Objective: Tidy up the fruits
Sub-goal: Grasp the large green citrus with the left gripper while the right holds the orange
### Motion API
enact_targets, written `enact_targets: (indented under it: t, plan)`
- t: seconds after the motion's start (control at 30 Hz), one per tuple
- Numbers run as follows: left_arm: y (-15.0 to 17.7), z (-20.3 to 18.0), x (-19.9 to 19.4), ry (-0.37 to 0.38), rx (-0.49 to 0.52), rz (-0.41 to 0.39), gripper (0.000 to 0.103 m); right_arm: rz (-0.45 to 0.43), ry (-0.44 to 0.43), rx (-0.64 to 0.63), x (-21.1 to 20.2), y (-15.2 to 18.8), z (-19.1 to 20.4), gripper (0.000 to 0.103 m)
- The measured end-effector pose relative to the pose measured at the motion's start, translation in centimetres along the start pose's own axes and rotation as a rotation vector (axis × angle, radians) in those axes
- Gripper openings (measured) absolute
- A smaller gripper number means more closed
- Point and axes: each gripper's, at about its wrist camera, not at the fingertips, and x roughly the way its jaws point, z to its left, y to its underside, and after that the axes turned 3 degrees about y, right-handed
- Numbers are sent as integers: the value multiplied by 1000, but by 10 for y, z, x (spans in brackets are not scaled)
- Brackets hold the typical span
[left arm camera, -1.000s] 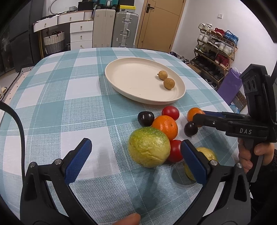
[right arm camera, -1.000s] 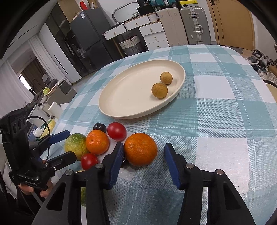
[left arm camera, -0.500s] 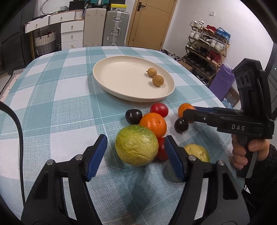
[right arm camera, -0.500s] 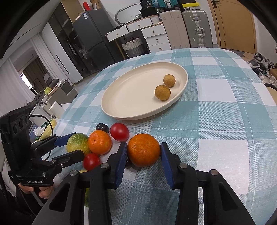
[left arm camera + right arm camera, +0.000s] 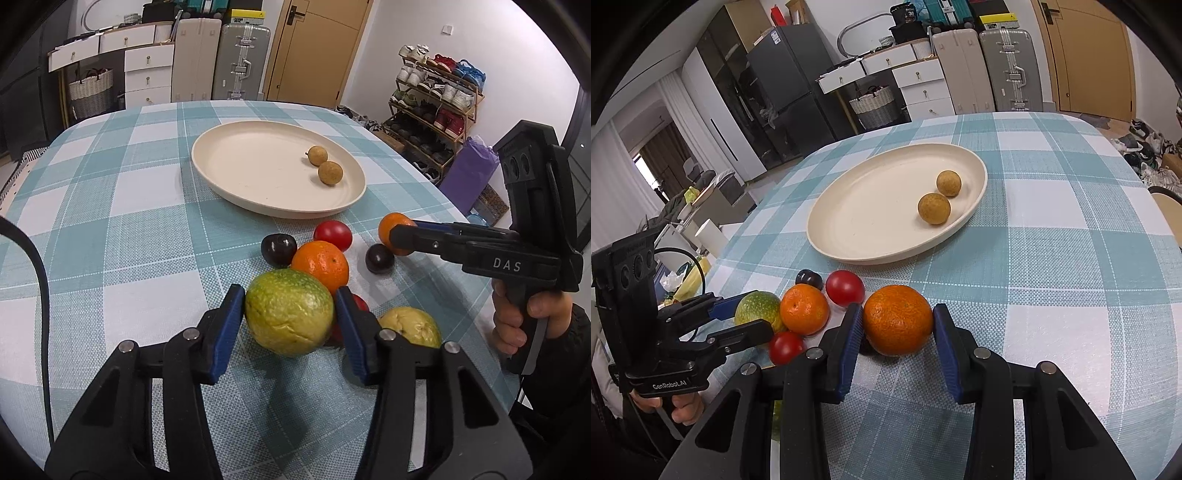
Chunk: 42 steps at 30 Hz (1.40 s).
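My left gripper (image 5: pixel 290 314) is shut on a large green-yellow citrus (image 5: pixel 288 314), which sits on the checked tablecloth. My right gripper (image 5: pixel 897 325) is shut on an orange (image 5: pixel 897 319); it also shows in the left wrist view (image 5: pixel 393 232). A cream plate (image 5: pixel 236 184) holds two small tan longans (image 5: pixel 330 172). Loose between the grippers lie a second orange (image 5: pixel 320 264), a red tomato (image 5: pixel 332 235), two dark plums (image 5: pixel 279 250), another tomato (image 5: pixel 785 346) and a yellow fruit (image 5: pixel 412 326).
The round table has a teal and white checked cloth (image 5: pixel 110 229). Its right edge is close to my right hand. A shoe rack (image 5: pixel 436 96), suitcases (image 5: pixel 240 62) and drawers stand beyond the far edge.
Both grippers have closed: the left from wide open onto the green-yellow citrus, the right onto the orange. The left one also moved forward around its fruit.
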Motion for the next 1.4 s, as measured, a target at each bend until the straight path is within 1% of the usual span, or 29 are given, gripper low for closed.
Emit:
enact_targets:
  t: [0.37,0.53,0.7,0.83,0.93,1.0,1.03,1.2,1.4]
  plan:
    - [-2,6,-8,2,-20,-30,47,-17,5,-19,-2,-2,4,40]
    - [-3,9,-9,0,-24,-32,45,-17,6,-24,-2,-3,5,40]
    - [-4,11,-13,7,-30,-55,41,-22,5,-25,-2,-3,5,40]
    - [-5,11,-13,13,-26,-49,41,-16,4,-26,-1,-3,6,40]
    - [-3,11,-8,31,-26,-20,44,-16,3,-25,-1,-3,6,40]
    - [0,9,0,13,-10,14,45,-18,3,-24,-1,-2,6,40]
    - [2,7,4,-11,0,29,46,-18,3,-23,-2,-2,6,40]
    - [3,6,2,-18,6,10,45,-20,7,-24,-2,-2,5,40]
    - [-4,12,-3,-20,-14,-24,45,-22,10,-25,-2,-5,4,40]
